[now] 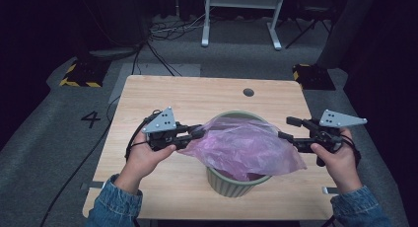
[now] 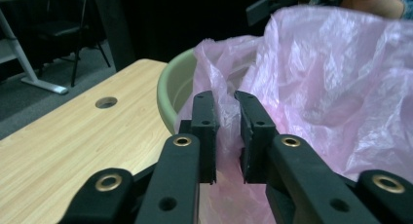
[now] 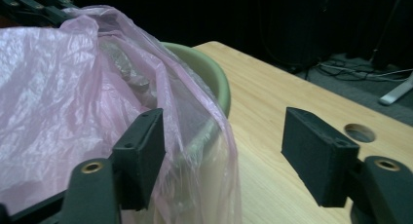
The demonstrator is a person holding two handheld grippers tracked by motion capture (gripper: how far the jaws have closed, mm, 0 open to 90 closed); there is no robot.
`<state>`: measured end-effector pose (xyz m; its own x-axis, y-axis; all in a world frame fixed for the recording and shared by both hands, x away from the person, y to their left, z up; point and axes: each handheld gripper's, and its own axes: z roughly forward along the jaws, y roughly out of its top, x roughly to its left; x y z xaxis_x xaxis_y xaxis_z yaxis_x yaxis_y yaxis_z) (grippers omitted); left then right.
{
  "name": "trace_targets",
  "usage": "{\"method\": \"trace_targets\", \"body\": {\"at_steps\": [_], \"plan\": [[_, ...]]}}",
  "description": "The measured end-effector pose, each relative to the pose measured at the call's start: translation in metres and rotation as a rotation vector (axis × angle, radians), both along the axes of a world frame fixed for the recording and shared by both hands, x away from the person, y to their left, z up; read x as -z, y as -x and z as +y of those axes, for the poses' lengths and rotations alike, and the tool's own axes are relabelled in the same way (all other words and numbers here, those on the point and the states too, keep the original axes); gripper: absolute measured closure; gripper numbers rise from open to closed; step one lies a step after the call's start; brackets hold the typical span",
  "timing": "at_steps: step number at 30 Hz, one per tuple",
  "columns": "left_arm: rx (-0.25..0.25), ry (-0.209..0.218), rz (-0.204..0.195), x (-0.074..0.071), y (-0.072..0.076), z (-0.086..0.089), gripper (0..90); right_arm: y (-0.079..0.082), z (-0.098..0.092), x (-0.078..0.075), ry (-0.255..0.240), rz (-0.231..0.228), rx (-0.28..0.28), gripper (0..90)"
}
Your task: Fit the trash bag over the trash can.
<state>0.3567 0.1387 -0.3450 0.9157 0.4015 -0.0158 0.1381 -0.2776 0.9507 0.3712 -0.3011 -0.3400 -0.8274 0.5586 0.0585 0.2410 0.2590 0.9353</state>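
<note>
Scene: pink bag (image 1: 241,147) drapes over green bin (image 1: 231,186) at mid-desk (image 1: 162,91)
Left claw (image 2: 225,117): pinching bag film beside bin rim
Right claw (image 3: 224,156): released, jaws astride bag edge
Technique: clench right before stretching film over rim

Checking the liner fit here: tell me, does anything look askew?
Yes. The pink bag sits bunched over the green bin, spilling past its right rim instead of lining it; only the left gripper pinches it.

White numeral "4" (image 1: 90,119) on grey floor (image 1: 59,138), left of table (image 1: 148,94); no other legible text.
</note>
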Motion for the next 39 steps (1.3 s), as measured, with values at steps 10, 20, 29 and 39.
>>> {"method": "trace_targets", "body": {"at_steps": [10,20,29,39], "plan": [[-0.011,0.007,-0.002,0.002,-0.002,0.0,84.3,0.006,0.006,-0.003,0.022,0.029,-0.074,88.1],[-0.125,0.028,0.006,0.002,-0.027,0.002,86.9,-0.004,0.007,-0.015,0.045,-0.045,0.015,90.0],[-0.169,-0.041,0.131,0.033,-0.057,-0.006,87.0,-0.031,0.013,0.005,0.116,0.016,0.101,90.0],[-0.14,-0.14,0.229,0.065,-0.06,-0.015,88.7,-0.039,0.008,0.033,0.163,0.118,0.118,90.0]]}}
